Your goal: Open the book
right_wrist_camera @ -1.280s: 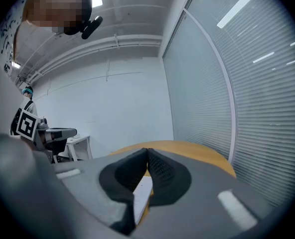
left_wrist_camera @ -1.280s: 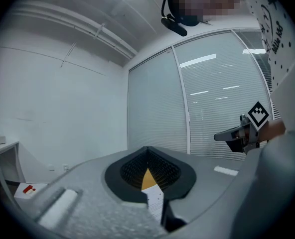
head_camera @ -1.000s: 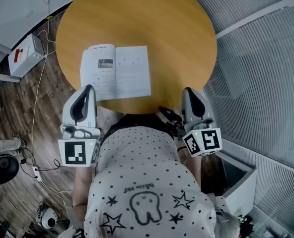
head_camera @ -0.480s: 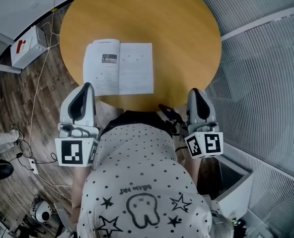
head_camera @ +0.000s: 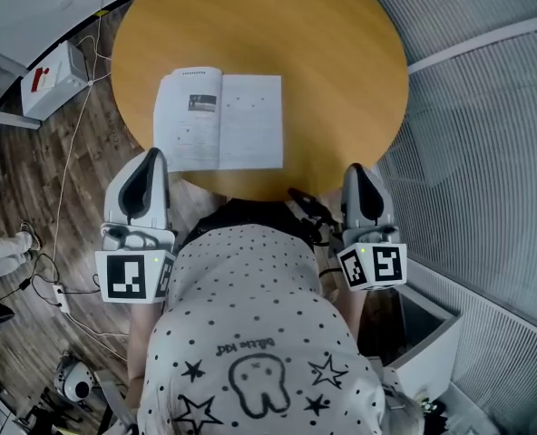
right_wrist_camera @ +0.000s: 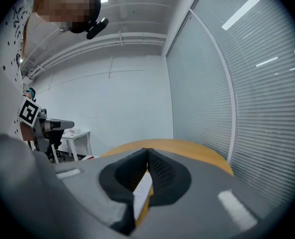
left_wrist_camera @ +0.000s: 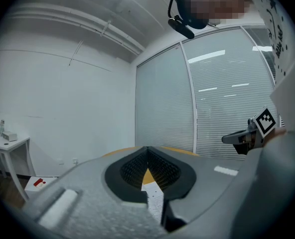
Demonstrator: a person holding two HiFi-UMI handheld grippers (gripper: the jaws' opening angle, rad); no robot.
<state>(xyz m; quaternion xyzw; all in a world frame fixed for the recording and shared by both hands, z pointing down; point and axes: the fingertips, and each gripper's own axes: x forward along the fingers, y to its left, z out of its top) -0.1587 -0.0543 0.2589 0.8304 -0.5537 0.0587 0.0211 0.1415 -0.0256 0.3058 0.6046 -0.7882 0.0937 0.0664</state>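
Observation:
The book (head_camera: pixel 219 120) lies open and flat on the round wooden table (head_camera: pixel 341 53), its white pages up, near the table's front edge. My left gripper (head_camera: pixel 153 158) hangs off the table's edge just left of the book's near corner, jaws shut and empty. My right gripper (head_camera: pixel 356 172) hovers at the table's near right edge, well right of the book, also shut with nothing held. In the left gripper view the book's page (left_wrist_camera: pixel 154 197) shows past the closed pads (left_wrist_camera: pixel 130 168). A page edge (right_wrist_camera: pixel 142 190) shows the same way in the right gripper view.
A white box (head_camera: pixel 49 82) with a red mark sits on the wood floor to the left, with cables (head_camera: pixel 64 198) trailing beside it. Slatted glass walls (head_camera: pixel 486 134) run along the right. A white bin (head_camera: pixel 432 333) stands at the lower right.
The view has shifted slightly; the book and table sit a little further right in the head view. Both grippers stay where they were, shut, beside the person's body.

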